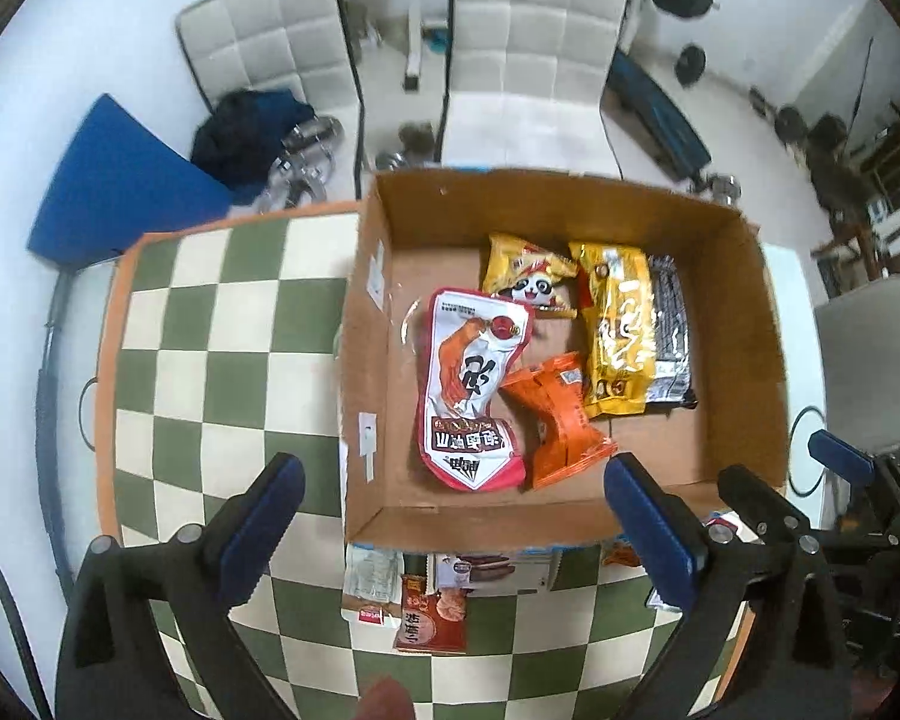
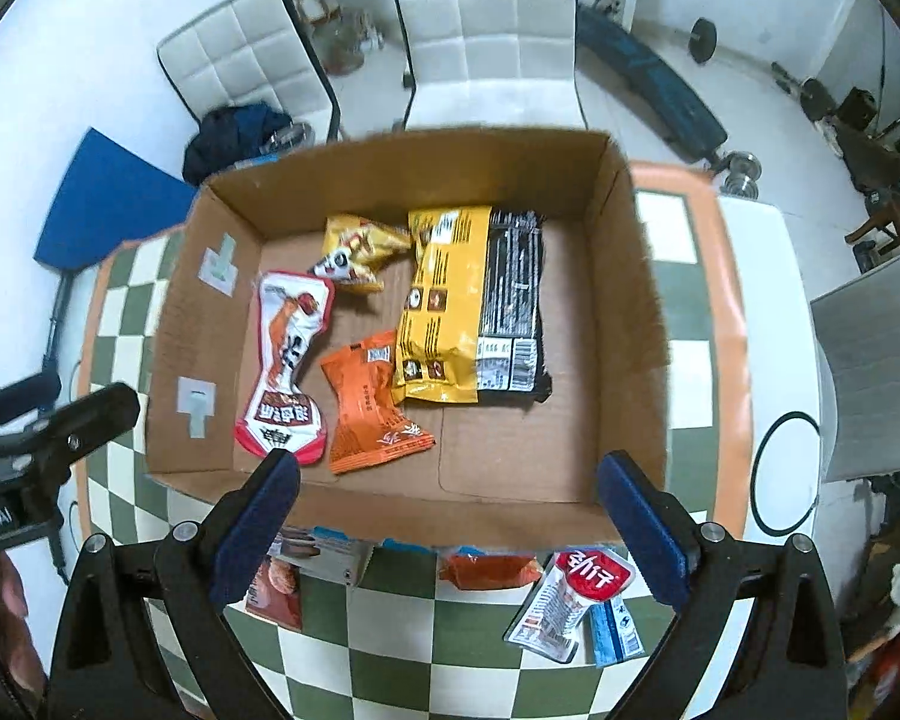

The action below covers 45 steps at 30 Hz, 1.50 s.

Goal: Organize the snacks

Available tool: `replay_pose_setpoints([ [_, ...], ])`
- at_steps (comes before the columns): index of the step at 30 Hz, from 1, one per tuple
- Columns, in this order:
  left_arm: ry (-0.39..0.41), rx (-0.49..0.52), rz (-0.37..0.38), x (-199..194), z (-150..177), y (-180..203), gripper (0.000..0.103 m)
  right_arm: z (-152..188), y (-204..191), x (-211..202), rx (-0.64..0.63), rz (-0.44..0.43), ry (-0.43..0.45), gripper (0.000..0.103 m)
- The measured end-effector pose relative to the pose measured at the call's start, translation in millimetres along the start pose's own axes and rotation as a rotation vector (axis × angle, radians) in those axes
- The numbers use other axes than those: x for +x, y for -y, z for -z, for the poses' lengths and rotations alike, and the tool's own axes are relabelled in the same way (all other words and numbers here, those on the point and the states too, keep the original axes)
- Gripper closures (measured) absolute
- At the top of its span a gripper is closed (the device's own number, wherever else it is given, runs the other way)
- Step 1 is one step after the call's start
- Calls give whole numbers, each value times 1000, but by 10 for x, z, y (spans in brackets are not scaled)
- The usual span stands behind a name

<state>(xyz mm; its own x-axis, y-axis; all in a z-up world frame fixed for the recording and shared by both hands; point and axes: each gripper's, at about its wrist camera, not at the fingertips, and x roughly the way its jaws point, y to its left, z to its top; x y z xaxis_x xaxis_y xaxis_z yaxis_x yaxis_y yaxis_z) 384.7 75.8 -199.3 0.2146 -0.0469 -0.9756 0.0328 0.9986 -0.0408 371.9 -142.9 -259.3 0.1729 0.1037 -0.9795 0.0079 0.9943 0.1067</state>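
Observation:
An open cardboard box [image 1: 390, 228] [image 2: 642, 276] stands on the checkered table. Inside lie a red-and-white pouch [image 1: 471, 390] [image 2: 288, 360], an orange packet [image 1: 561, 420] [image 2: 372, 408], a small yellow panda packet [image 1: 528, 276] [image 2: 360, 249], a large yellow bag [image 1: 618, 330] [image 2: 444, 300] and a black pack [image 1: 672, 330] [image 2: 513, 300]. My left gripper [image 1: 456, 534] is open and empty above the box's near wall. My right gripper [image 2: 450, 534] is open and empty at the near wall too. Loose snacks lie in front of the box: a red packet [image 1: 429, 618] [image 2: 276, 588], an orange packet [image 2: 489, 570], a red-and-silver pouch [image 2: 570, 600].
The green-and-white checkered cloth [image 1: 210, 360] [image 2: 390, 660] has an orange border. White chairs [image 1: 528, 48] [image 2: 486, 30] stand behind the table, with a blue mat [image 1: 114, 180] and weights on the floor. The other gripper shows at the right edge [image 1: 840, 456] and left edge [image 2: 60, 420].

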Motion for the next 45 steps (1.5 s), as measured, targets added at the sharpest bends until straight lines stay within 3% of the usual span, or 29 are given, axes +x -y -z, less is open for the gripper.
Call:
replay_pose_setpoints([
  [10, 160, 6, -30, -500, 357, 104, 1, 301, -25, -587, -9, 7, 119, 2],
  [17, 217, 42, -10, -711, 488, 132, 1, 466, -19, -877, 30, 0, 168, 2],
  [21, 220, 37, -1, -739, 586, 38, 1, 579, 16, -968, 96, -51, 170, 2],
  [27, 116, -42, 32, -391, 880, -293, 1, 953, 204, -778, 221, -101, 83, 2],
  [31, -28, -64, 21, 162, 1160, -440, 1, 1276, 415, -447, 292, -69, -13, 2],
  [38, -188, -43, -6, 889, 1466, -390, 1, 1586, 840, 238, 397, 9, -149, 2],
  [43, -251, -40, -13, 1234, 1572, -293, 2, 1643, 1042, 745, 436, 28, -217, 2],
  [45, -271, -35, -19, 1336, 1605, -259, 7, 1657, 1103, 902, 449, 23, -224, 2],
])
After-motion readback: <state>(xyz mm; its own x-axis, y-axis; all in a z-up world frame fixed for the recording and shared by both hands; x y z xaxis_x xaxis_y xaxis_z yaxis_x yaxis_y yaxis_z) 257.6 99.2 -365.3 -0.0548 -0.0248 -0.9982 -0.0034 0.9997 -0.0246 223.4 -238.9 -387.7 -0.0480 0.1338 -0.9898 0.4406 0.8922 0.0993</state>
